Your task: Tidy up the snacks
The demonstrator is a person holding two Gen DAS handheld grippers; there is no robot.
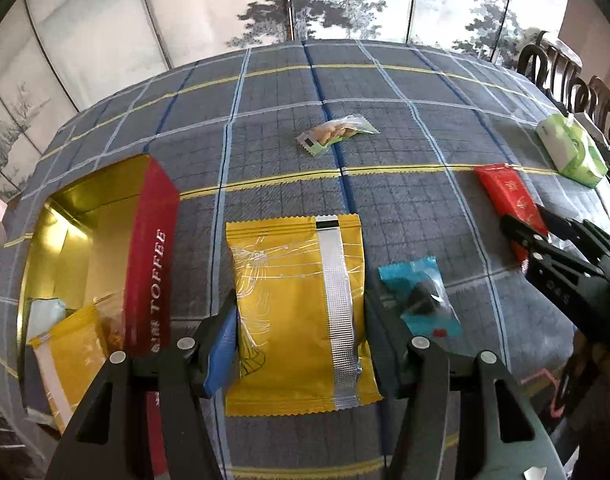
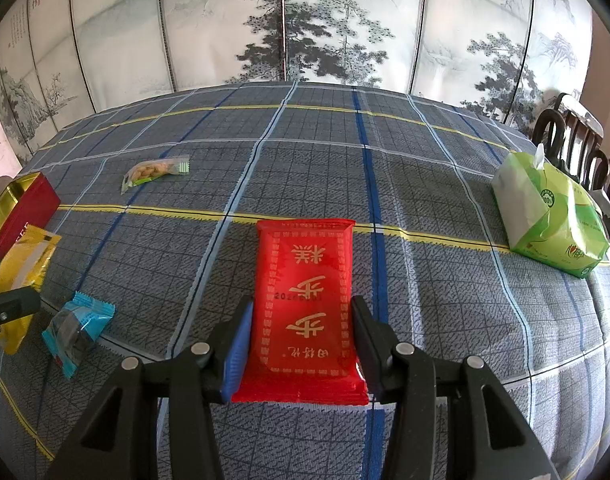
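blue plaid tablecloth before ink-painted folding screen

left wrist cam: mounted behind its fingers, looks fwd and steeply down over the plaid tablecloth, close-up, red toffee tin at frame left. right wrist cam: same mount, shallower tilt, also close. both face the painted folding screen. shared: peanut packet, blue candy, green tissue pack, each other's packets.
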